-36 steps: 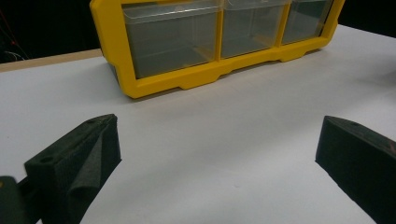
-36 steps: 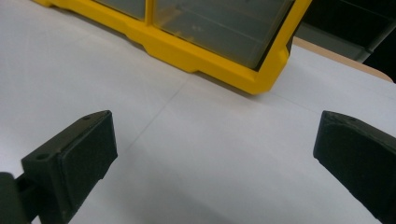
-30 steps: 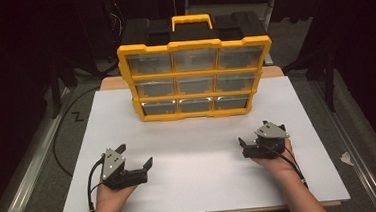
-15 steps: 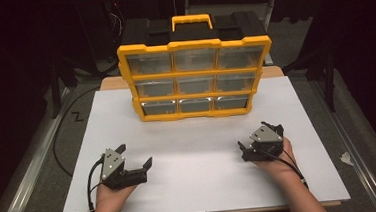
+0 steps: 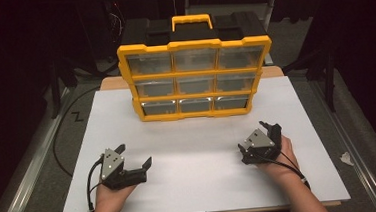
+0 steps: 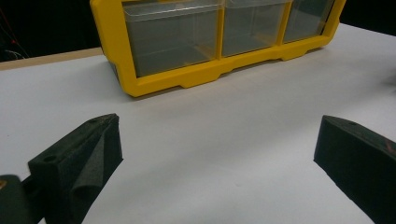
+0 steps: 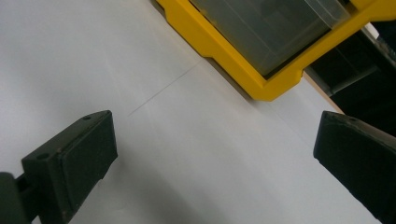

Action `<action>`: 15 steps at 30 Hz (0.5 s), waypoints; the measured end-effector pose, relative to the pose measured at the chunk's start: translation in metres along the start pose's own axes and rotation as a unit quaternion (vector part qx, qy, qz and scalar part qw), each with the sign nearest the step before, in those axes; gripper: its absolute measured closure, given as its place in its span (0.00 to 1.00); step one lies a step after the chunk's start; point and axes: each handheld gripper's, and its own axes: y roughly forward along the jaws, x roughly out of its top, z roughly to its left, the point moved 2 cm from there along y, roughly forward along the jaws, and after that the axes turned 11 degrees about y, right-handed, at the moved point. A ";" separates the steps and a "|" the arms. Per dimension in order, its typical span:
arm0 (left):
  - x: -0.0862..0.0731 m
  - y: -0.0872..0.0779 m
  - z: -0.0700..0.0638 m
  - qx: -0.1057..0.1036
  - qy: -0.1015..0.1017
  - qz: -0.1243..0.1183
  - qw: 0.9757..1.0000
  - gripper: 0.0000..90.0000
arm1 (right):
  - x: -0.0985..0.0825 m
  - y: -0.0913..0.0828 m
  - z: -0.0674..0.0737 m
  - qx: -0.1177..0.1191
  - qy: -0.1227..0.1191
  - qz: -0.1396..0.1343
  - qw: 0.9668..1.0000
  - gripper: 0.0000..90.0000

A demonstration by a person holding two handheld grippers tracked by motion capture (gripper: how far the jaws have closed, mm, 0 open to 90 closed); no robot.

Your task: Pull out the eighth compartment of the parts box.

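Observation:
A yellow organiser (image 5: 196, 75) with a black top, a yellow handle and clear drawers stands upright at the back of the white board (image 5: 201, 185). My left gripper (image 5: 135, 155) rests low on the board at the front left, held in a hand, open and empty. My right gripper (image 5: 257, 135) is held at the front right, also open and empty. In the left gripper view the open jaws of the left gripper (image 6: 219, 154) face the organiser's bottom drawers (image 6: 168, 37) across bare board. In the right gripper view the right gripper (image 7: 215, 154) is tilted and looks at the organiser's lower corner (image 7: 268, 86).
The board lies on a wooden table with dark floor around it. A black cable (image 5: 61, 145) loops on the floor at the left. A small white scrap (image 5: 346, 158) lies on the floor at the right. A metal rail (image 5: 25, 172) runs along the left side.
My right gripper has shifted slightly left and rolled a little in the hand. The left gripper and the organiser have stayed put.

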 end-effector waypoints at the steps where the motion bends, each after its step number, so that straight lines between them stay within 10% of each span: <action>1: 0.000 0.000 0.000 0.000 0.000 0.000 1.000 0.02 | 0.000 0.000 0.000 -0.001 -0.006 -0.001 1.000 0.01; 15: 0.000 -0.001 0.001 0.000 0.000 -0.002 1.000 0.02 | 0.008 -0.007 0.014 -0.028 -0.123 0.006 0.992 0.01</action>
